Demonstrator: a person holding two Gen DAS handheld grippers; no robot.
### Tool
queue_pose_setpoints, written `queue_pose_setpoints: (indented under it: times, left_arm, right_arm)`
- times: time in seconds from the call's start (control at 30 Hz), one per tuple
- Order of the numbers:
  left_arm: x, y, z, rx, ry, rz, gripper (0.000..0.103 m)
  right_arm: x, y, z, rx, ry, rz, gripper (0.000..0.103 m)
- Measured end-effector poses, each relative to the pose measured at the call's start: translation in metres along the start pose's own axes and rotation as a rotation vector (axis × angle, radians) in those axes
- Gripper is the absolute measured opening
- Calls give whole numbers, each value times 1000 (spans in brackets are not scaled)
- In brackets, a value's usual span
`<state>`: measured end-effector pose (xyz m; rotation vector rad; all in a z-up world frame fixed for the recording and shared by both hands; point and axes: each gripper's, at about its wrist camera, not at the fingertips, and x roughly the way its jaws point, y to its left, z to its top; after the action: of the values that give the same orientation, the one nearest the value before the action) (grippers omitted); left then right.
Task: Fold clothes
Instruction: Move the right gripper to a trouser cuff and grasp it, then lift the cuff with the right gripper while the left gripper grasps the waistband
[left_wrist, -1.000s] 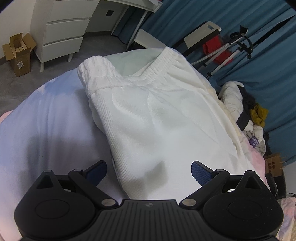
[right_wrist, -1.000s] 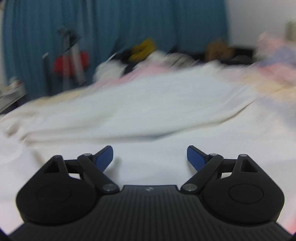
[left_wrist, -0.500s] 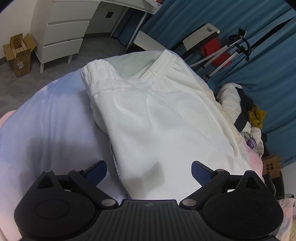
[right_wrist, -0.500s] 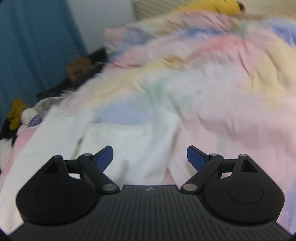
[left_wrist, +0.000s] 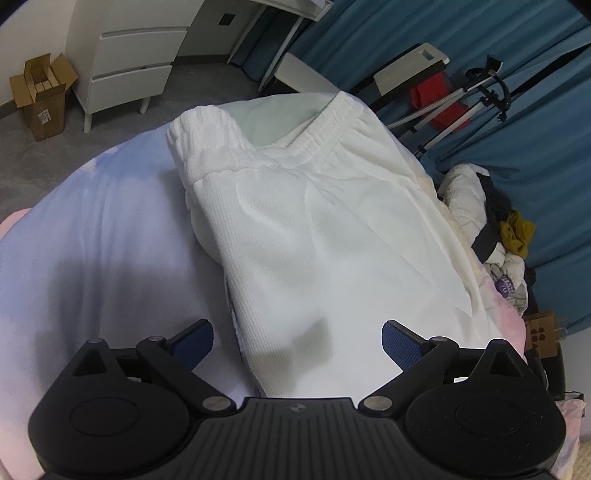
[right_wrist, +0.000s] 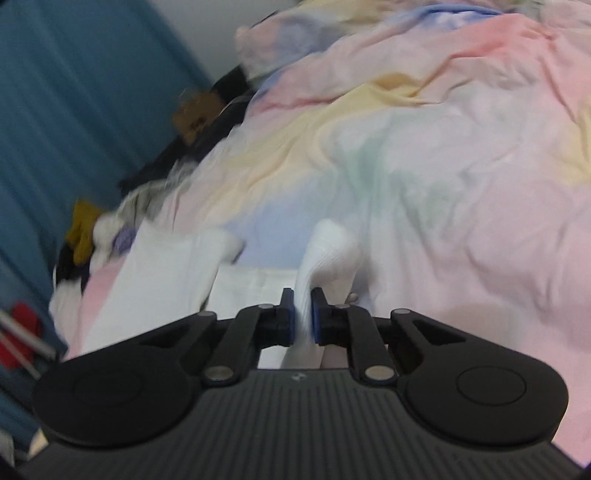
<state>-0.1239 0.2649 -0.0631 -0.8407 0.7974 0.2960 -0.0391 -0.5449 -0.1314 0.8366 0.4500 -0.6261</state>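
Observation:
White ribbed trousers (left_wrist: 325, 221) lie folded lengthwise on the pastel bedsheet (left_wrist: 92, 229), elastic waistband at the far end. My left gripper (left_wrist: 297, 338) is open and empty, hovering over the near part of the trousers. In the right wrist view, my right gripper (right_wrist: 303, 319) is shut on a white trouser leg end (right_wrist: 328, 251), which bunches up above the pads. The other leg end (right_wrist: 166, 269) lies flat to its left.
A white drawer unit (left_wrist: 125, 59) and a cardboard box (left_wrist: 40, 96) stand on the grey floor beyond the bed. A pile of clothes (left_wrist: 495, 225), a tripod (left_wrist: 465, 99) and blue curtains (left_wrist: 535, 147) are at the right. Rumpled pastel bedding (right_wrist: 443, 147) fills the right wrist view.
My right gripper swung from the trousers' middle to the leg ends and closed on one leg end. My left gripper stayed open and drifted slightly over the trousers.

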Motion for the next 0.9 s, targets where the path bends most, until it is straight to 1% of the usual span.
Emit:
queue_pose_setpoints:
  times: [0.07, 0.1, 0.2, 0.3, 0.4, 0.47, 0.5, 0.53, 0.7, 0.8, 0.87, 0.9]
  left_arm:
    - [-6, 5, 1, -21, -20, -22, 98]
    - [-11, 8, 2, -37, -42, -18, 98]
    - [-27, 18, 5, -95, -101, -15, 98]
    - [-37, 28, 6, -156, -127, 12, 98]
    - [-35, 33, 8, -193, -119, 72, 95]
    - [-26, 34, 11, -200, -102, 68, 92]
    - [-22, 35, 12, -197, -92, 48, 89]
    - [-16, 34, 14, -197, -73, 24, 84]
    - [5, 34, 15, -215, -7, -101, 73]
    - [9, 31, 16, -220, -6, -118, 71]
    - [12, 32, 15, -233, -2, -129, 66]
    - [14, 33, 16, -240, 0, -130, 60]
  right_arm:
    - [-3, -14, 2, 108, 10, 49, 9]
    - [-4, -19, 4, 145, 5, 62, 8]
    - [-8, -17, 7, 131, -18, 68, 8]
    - [-12, -17, 9, 144, -35, 84, 8]
    - [-21, -19, 10, 171, -72, 101, 8]
    - [-28, -18, 12, 175, -97, 124, 8]
    - [-31, -17, 12, 180, -104, 136, 8]
    - [-33, -16, 12, 184, -111, 148, 8]
    - [-28, -17, 13, 196, -101, 161, 8]
    - [-26, -20, 13, 211, -95, 156, 8]
    - [-27, -20, 13, 206, -98, 143, 8]
    - [-28, -20, 12, 203, -100, 137, 8]
